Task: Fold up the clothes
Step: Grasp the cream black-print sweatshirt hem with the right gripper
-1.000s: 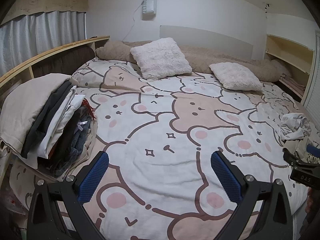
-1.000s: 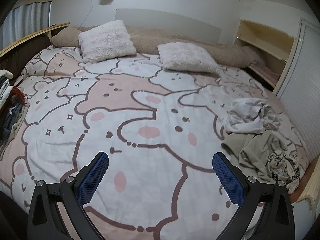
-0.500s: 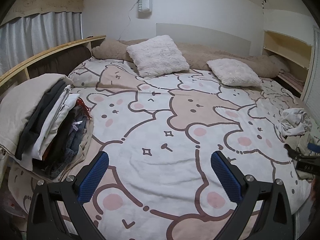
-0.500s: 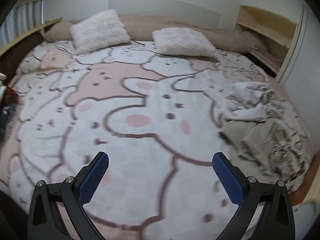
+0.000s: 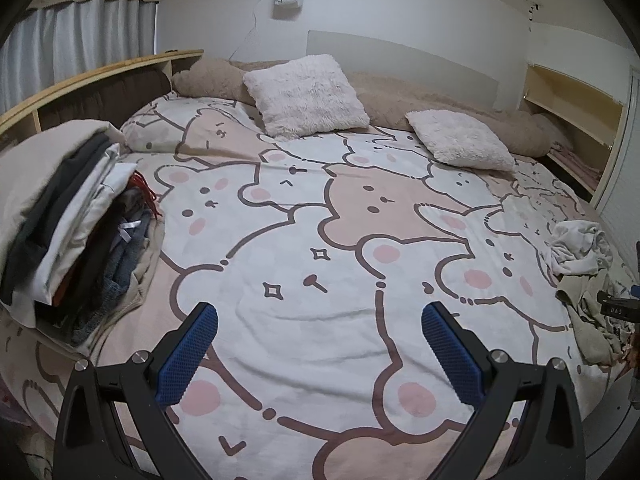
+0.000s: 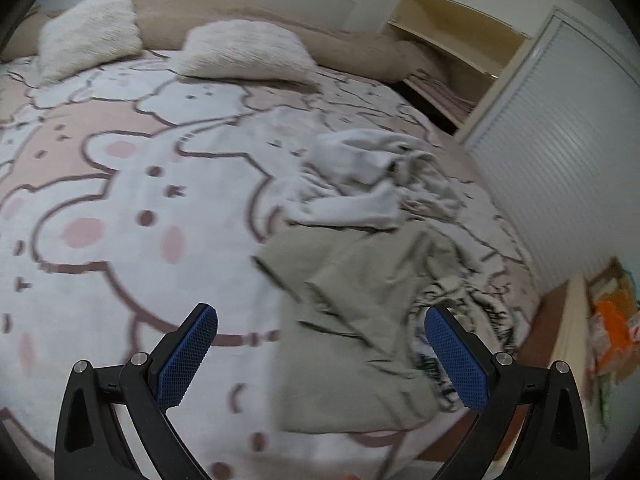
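Bear-print bedding (image 5: 320, 264) covers the bed. Folded clothes (image 5: 68, 220) are stacked at the left edge of the left view. Lower centre in the blurred right view lies an olive garment (image 6: 360, 320), apparently unfolded, below a white one (image 6: 360, 184). The left tool (image 5: 319, 344) and right tool (image 6: 320, 344) are both spread apart, empty.

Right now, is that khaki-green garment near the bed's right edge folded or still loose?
Loose. The khaki-green garment lies crumpled with uneven creases, partly over a patterned piece, beside a bunched white garment. Nothing holds it.
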A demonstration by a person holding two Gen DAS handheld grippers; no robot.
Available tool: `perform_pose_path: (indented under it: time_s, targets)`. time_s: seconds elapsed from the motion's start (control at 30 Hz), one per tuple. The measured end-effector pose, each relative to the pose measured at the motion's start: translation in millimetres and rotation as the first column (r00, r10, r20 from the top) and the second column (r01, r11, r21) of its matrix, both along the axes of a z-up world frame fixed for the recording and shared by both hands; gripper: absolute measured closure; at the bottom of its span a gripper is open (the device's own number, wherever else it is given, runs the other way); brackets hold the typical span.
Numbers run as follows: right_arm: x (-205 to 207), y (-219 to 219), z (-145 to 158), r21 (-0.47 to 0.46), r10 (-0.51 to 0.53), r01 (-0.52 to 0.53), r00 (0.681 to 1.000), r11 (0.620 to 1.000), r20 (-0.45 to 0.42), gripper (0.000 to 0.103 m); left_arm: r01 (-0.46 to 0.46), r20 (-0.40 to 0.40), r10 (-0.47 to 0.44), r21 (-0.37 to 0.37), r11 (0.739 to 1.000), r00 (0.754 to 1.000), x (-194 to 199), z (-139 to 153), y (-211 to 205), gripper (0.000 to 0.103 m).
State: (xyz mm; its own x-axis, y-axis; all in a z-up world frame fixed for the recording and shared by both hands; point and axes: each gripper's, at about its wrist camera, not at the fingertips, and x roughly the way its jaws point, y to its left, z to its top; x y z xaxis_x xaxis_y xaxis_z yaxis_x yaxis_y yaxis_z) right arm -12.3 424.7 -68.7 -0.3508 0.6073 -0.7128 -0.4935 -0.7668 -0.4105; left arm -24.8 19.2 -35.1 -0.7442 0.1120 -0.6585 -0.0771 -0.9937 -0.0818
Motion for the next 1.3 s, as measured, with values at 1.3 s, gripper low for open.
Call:
perform_pose_path:
  time_s: [1.3]
  targets:
    - [38.2, 125.2, -102.0, 0.263, -0.411, 0.364, 0.898, 0.894, 0.156, 0.029, 0.045, 0.091, -0.043, -0.026, 0.999, 0.995, -2.6, -15.4, 15.2, 0.0]
